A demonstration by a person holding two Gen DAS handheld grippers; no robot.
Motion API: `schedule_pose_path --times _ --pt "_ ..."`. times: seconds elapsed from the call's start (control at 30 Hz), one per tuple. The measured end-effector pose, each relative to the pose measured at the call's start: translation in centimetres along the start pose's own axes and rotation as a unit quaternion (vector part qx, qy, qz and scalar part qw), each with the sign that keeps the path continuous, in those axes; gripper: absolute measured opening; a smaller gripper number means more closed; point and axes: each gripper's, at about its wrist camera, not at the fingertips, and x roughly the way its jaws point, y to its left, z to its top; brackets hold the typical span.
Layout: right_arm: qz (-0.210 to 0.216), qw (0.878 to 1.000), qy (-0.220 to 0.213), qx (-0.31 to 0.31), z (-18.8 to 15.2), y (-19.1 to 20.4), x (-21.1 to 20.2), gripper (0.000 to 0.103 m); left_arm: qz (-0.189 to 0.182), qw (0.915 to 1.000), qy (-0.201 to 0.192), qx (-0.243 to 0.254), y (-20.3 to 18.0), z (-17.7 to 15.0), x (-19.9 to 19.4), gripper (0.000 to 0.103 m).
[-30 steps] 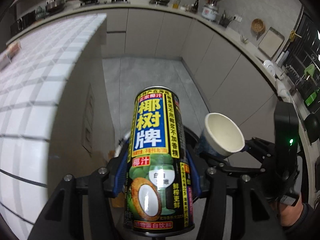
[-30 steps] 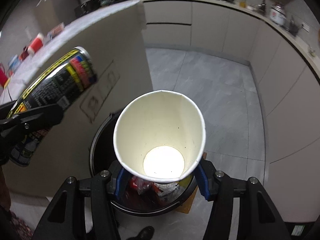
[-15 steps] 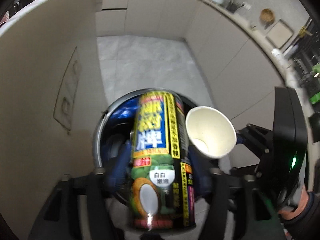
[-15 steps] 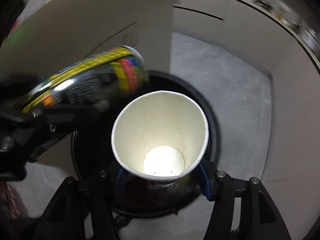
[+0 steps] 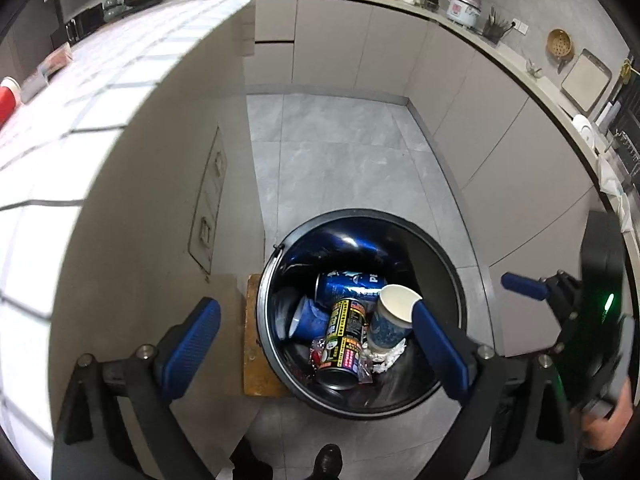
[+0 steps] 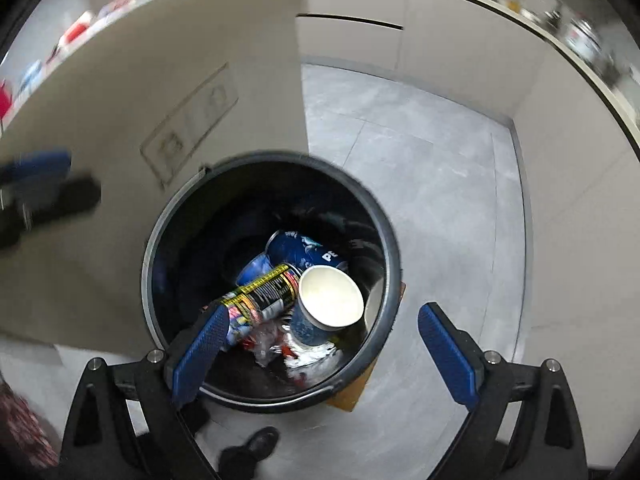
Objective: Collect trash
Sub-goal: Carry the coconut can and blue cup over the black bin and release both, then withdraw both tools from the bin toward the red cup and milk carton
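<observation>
Left wrist view: left gripper (image 5: 316,336) over bin (image 5: 476,276), jaws opening, near full spread, nothing btwn pads. Can (image 5: 343,336) and cup (image 5: 394,316) down in bin w/ a blue can (image 5: 352,286) and wrappers. Right gripper (image 5: 520,286) at right edge, also spread. Right wrist view: right gripper (image 6: 320,354) above bin (image 6: 390,240), jaws opening wide, empty; cup (image 6: 330,298) mouth-up beside can (image 6: 264,290). To do release well: keep both aimed inside rim, let jaws finish spreading, lift straight up w/o clipping rim, check nothing hangs on edge.
</observation>
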Motion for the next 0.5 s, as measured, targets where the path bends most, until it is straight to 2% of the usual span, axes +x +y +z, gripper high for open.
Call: schedule_pose_path --times 0.17,0.4,0.5 --pt "-0.004 0.999 -0.030 0.043 1.8 -0.5 -4.2 0.097 -0.004 0.9996 -0.029 0.004 -0.1 0.6 -3.1 0.097" --pt "-0.025 0.996 -0.077 0.033 4.2 0.8 -9.5 0.097 -0.011 0.9967 -0.081 -0.004 0.6 1.9 -8.1 0.097" --pt "-0.021 0.995 -0.092 0.030 5.2 1.5 -10.9 0.097 -0.006 0.9945 -0.103 -0.018 2.1 2.3 -10.1 0.097"
